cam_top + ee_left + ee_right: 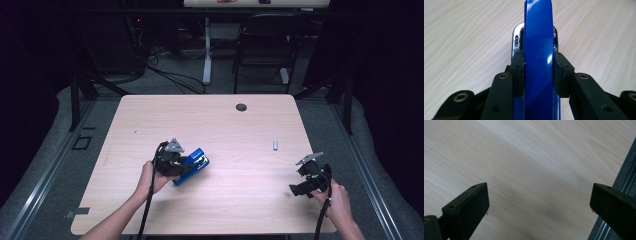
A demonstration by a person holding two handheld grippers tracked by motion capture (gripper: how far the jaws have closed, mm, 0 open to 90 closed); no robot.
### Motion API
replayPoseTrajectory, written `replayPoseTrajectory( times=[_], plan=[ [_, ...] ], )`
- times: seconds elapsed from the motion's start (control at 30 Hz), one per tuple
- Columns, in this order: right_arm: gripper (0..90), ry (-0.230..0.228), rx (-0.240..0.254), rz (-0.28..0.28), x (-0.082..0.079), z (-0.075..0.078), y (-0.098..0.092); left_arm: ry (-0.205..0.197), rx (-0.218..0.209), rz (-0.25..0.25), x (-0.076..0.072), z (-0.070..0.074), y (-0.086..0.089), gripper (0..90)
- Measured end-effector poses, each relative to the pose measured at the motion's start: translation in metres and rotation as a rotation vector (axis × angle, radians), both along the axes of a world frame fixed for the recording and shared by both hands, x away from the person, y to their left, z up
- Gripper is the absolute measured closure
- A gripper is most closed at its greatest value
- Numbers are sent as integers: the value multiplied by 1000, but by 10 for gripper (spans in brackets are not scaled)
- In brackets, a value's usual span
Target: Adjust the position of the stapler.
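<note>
Blue stapler [538, 50] is clenched in the left gripper [538, 72]; right gripper [539, 202] gapes, holding nothing.

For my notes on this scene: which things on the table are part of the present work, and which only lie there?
In use:
- blue stapler, clamped in the left gripper

Lying about:
- small grey piece on the table
- right gripper, open, holding nothing

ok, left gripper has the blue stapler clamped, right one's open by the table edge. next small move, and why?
Probably carry the blue stapler toward the small grey piece lying on the table, or toward the right gripper. The left gripper is shut on the stapler's sides, pads pressing its blue top, so the grasp looks done. The right gripper stands open with nothing between its pads, seemingly waiting.
</note>
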State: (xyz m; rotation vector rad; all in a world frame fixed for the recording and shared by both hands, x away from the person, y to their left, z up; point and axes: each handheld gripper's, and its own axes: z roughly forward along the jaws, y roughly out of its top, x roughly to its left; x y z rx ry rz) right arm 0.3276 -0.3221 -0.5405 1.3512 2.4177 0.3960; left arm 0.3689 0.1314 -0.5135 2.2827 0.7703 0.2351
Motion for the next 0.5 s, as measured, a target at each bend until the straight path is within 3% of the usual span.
replayPoseTrajectory(
  times=[0.5],
  plan=[
    [19, 5, 1, -2, 1, -1, 0, -17, 5, -179, -17, 2, -22, 666]
  ],
)
